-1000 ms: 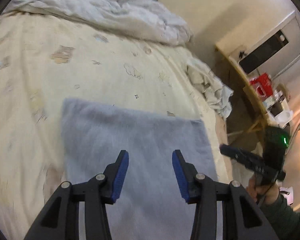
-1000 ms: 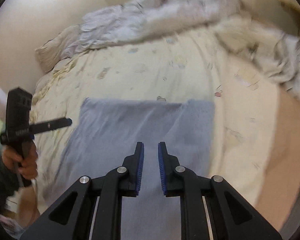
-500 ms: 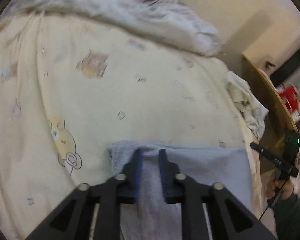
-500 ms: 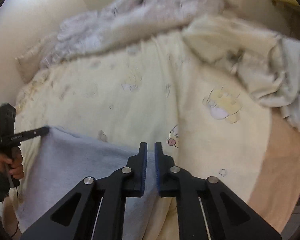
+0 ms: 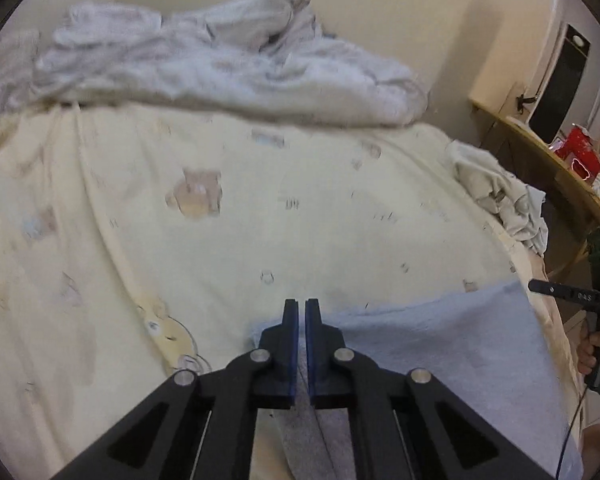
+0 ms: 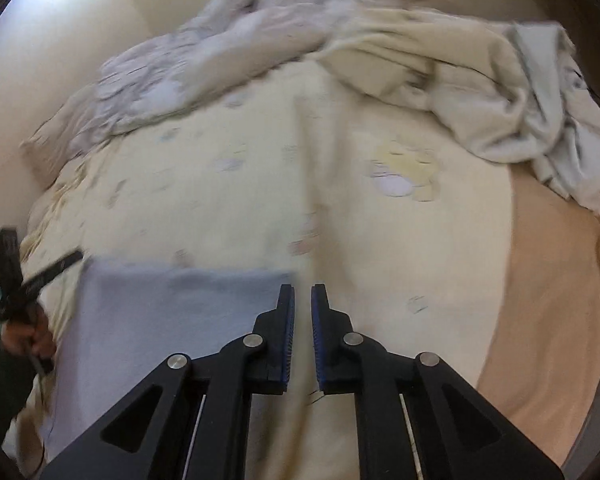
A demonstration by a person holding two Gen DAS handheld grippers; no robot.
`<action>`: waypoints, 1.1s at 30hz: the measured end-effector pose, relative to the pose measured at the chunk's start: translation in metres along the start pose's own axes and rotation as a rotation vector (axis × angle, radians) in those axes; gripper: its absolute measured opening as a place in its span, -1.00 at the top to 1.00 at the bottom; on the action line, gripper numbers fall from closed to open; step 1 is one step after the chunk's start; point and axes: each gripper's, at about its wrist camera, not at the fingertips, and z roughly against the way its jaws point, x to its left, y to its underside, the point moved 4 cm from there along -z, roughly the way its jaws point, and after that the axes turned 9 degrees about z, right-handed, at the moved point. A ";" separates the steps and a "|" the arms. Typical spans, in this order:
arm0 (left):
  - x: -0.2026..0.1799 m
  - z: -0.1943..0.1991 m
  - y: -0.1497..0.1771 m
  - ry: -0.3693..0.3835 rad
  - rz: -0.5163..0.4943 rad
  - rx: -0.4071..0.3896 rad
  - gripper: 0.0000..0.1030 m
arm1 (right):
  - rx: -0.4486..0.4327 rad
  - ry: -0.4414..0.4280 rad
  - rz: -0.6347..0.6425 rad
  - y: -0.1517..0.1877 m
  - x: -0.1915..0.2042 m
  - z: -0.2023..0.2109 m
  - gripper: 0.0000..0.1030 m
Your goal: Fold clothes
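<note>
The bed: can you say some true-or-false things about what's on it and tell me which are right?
1. The cloth is blue. True.
2. The left gripper is wide open. False: it is shut on the cloth's edge.
3. The sheet has little bears printed on it. True.
4. The blanket is neatly folded. False: it lies crumpled in a heap at the far end.

A bed with a cream cartoon-print sheet (image 5: 308,220) carries a blue-grey towel (image 5: 452,352), a rumpled duvet (image 5: 220,68) and crumpled pale cloth (image 5: 496,192).
</note>
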 end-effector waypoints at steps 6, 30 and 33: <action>-0.037 -0.003 0.023 0.194 -0.121 0.122 0.94 | 0.077 -0.225 0.032 0.006 0.067 -0.023 0.78; -0.054 -0.012 0.016 0.250 -0.087 0.146 0.95 | 0.056 -0.274 0.074 -0.027 0.129 -0.074 0.80; -0.081 -0.015 0.043 0.252 -0.150 0.221 0.91 | 0.135 -0.290 0.090 -0.010 0.147 -0.090 0.80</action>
